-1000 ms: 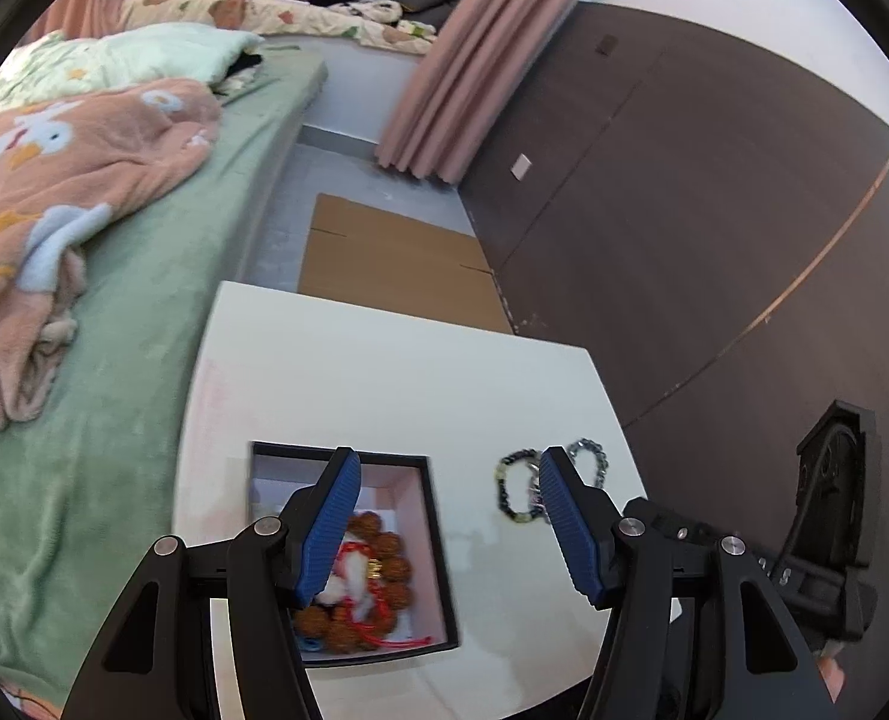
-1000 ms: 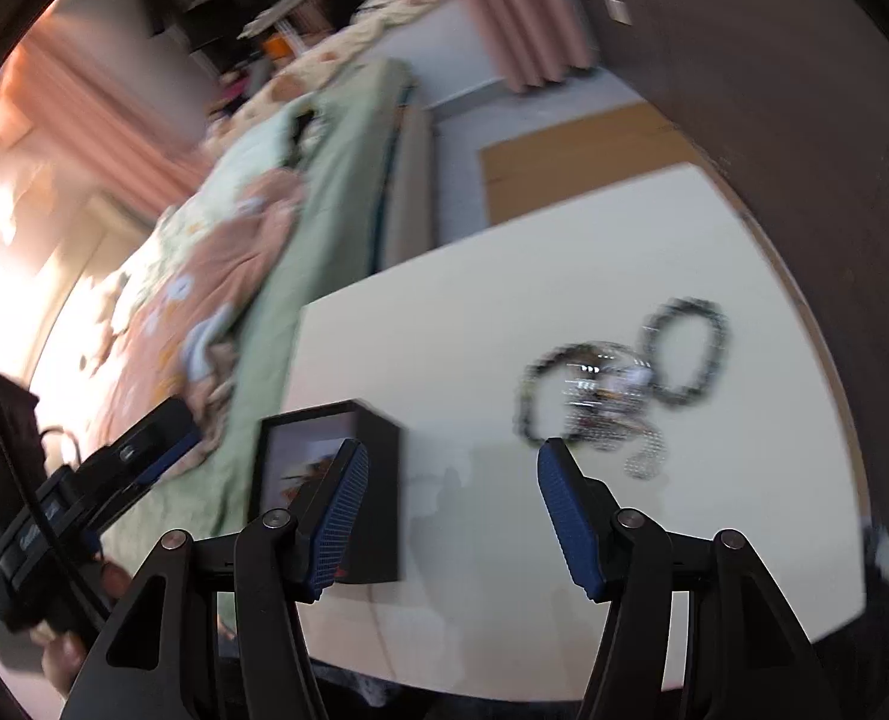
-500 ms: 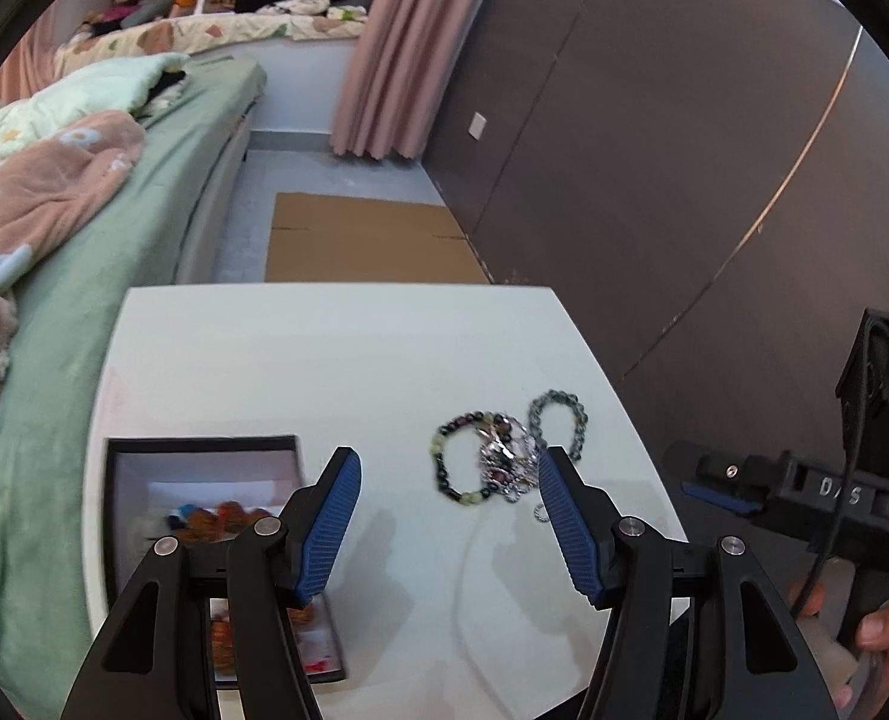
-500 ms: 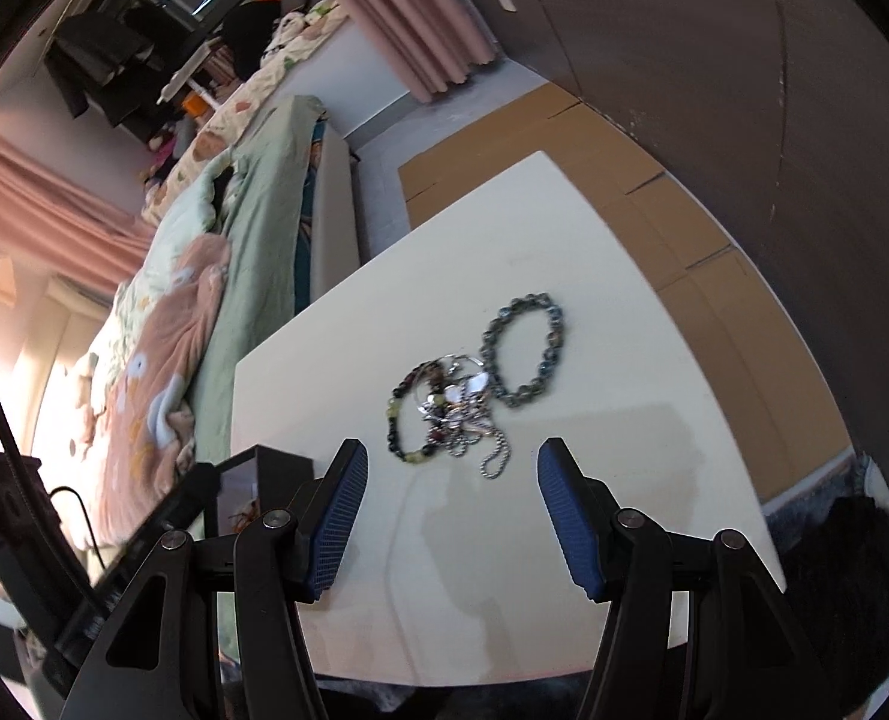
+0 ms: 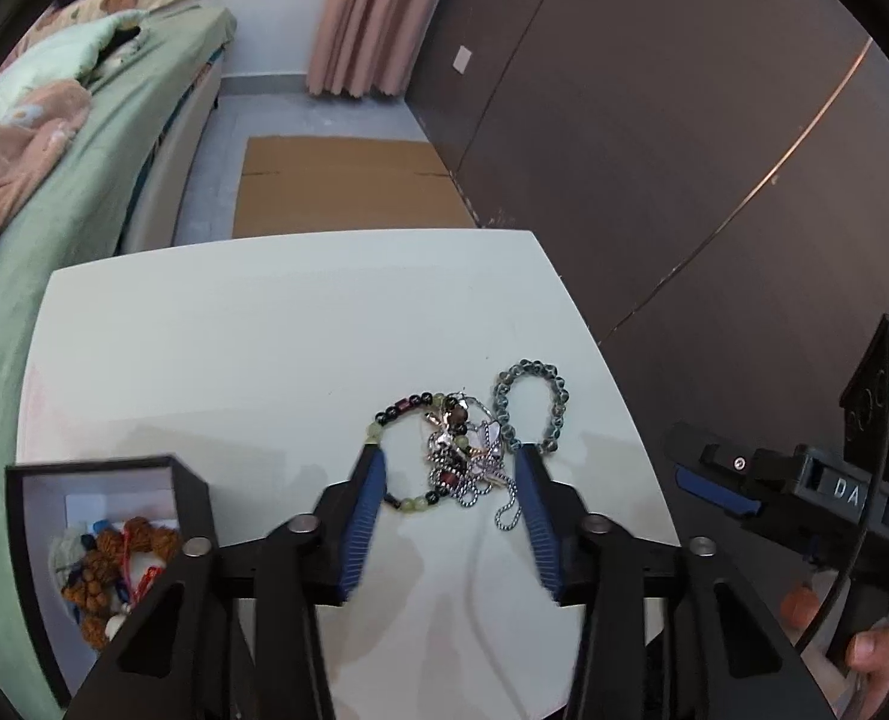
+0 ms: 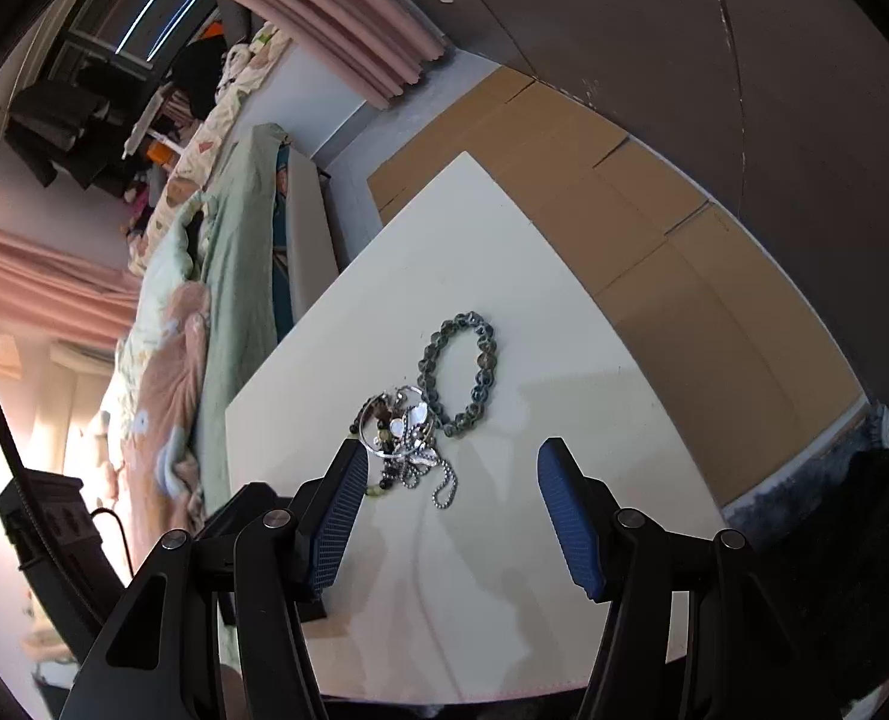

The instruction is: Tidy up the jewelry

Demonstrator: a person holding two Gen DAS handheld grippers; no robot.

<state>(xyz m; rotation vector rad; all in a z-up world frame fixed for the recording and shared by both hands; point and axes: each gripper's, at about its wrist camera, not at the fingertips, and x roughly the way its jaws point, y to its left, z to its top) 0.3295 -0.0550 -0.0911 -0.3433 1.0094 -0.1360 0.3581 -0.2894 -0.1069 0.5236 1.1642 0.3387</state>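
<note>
A tangle of jewelry (image 5: 465, 462) lies on the white table (image 5: 264, 330): a dark and green bead bracelet (image 5: 396, 414), silver chains, and beside it a grey bead bracelet (image 5: 531, 405). My left gripper (image 5: 447, 480) is open, low over the tangle, fingers either side of it. A black box (image 5: 186, 480) at the left holds brown bead jewelry (image 5: 114, 570). In the right wrist view my right gripper (image 6: 444, 480) is open and empty, just short of the tangle (image 6: 402, 432) and the grey bracelet (image 6: 459, 375).
A bed with green sheet (image 5: 54, 192) and pink blanket runs along the table's left. Flat cardboard (image 5: 348, 186) lies on the floor beyond the table. A dark panelled wall (image 5: 654, 150) stands at the right. The right gripper's body (image 5: 804, 480) shows at the right edge.
My left gripper swung right from over the box and closed in on the jewelry tangle. My right gripper also moved nearer to the tangle.
</note>
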